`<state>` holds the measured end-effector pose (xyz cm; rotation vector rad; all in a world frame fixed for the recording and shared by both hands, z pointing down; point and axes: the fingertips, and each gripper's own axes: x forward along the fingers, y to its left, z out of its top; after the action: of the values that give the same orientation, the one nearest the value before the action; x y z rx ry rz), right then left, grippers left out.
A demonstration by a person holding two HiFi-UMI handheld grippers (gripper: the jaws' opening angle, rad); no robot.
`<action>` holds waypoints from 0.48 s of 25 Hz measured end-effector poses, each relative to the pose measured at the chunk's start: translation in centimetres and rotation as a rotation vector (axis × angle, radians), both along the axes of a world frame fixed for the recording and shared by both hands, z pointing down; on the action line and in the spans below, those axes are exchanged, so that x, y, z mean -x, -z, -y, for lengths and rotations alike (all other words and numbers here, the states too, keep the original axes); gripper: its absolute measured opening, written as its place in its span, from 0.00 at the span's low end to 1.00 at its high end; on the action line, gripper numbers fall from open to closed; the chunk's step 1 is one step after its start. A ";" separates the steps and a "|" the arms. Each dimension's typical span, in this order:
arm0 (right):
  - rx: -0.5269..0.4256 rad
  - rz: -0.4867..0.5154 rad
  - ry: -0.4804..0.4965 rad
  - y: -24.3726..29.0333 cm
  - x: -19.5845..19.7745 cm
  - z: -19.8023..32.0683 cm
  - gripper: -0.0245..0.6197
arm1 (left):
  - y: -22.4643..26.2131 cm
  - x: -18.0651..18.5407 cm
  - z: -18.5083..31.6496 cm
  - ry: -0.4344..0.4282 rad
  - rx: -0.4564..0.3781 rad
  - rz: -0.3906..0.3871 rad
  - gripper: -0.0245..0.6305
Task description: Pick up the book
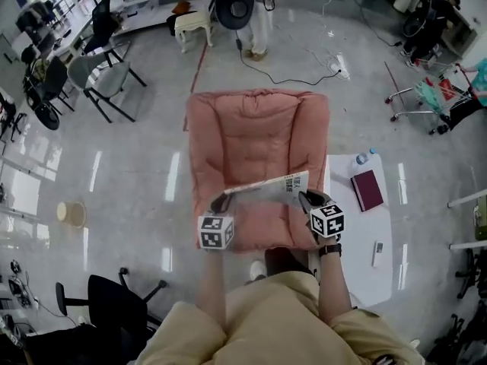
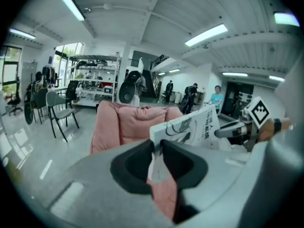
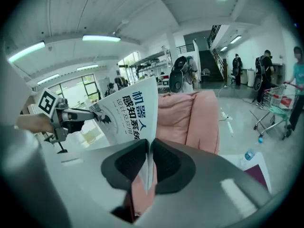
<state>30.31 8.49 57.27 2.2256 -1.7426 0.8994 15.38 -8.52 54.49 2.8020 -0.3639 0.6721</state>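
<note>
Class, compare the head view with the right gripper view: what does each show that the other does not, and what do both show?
Head view only: a black office chair, the cube markers on both grippers, and the floor around the seat.
Right gripper view only: the ceiling lights and the large characters on the cover of the book.
Both: the book gripped at opposite ends by the left gripper and the right gripper, the pink armchair behind it, a maroon notebook and a water bottle.
</note>
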 end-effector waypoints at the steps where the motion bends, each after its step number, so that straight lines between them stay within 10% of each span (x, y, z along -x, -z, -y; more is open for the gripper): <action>1: -0.040 -0.004 -0.006 1.9 -0.3 -0.6 0.12 | 1.9 -0.8 -0.1 -0.014 -0.024 -0.020 0.13; 12: -0.291 -0.160 -0.082 17.7 0.0 -5.3 0.11 | 17.7 -2.1 -3.5 -0.118 -0.177 -0.194 0.14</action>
<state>30.32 13.75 39.62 2.4853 -1.8169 0.4894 17.49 -5.01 36.80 3.0441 -0.2328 0.4030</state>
